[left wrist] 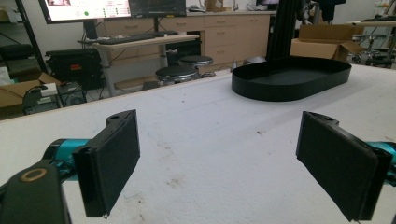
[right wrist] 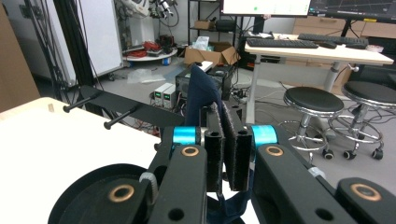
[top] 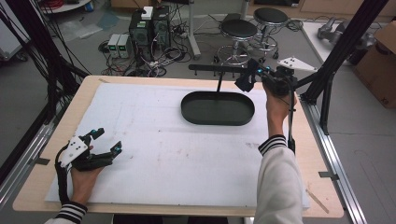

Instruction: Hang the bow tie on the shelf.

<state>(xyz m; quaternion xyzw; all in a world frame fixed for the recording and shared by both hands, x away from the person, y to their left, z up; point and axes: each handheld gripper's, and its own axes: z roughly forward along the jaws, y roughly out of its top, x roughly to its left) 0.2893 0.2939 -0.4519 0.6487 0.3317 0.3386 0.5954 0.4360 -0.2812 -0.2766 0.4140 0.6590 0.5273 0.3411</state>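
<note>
Cloth, dark navy, is pinched between the pads of my right gripper (right wrist: 229,149): its jaws stand nearly together with the fabric (right wrist: 201,100) rising above them in a folded peak and a bit of it hanging below. From above, my right gripper (top: 254,77) is held up over the far right part of the table, just past the far rim of the black oval tray (top: 217,108), and the dark cloth (top: 244,81) shows at its tip. A black rack (top: 219,69) with short pegs stands on a thin post from the tray, and the cloth is up close to the right end of its bar; whether it touches a peg I cannot tell. Along my right jaws the same bar (right wrist: 122,110) runs off to the left with two pegs pointing out. My left gripper (top: 106,142) rests near the front left corner of the white table cover (top: 154,144), well apart from the tray. Its jaws are spread wide with nothing between them, the two black pads (left wrist: 114,161) angled outward over bare white surface, and the tray (left wrist: 292,77) lies ahead of them.
</note>
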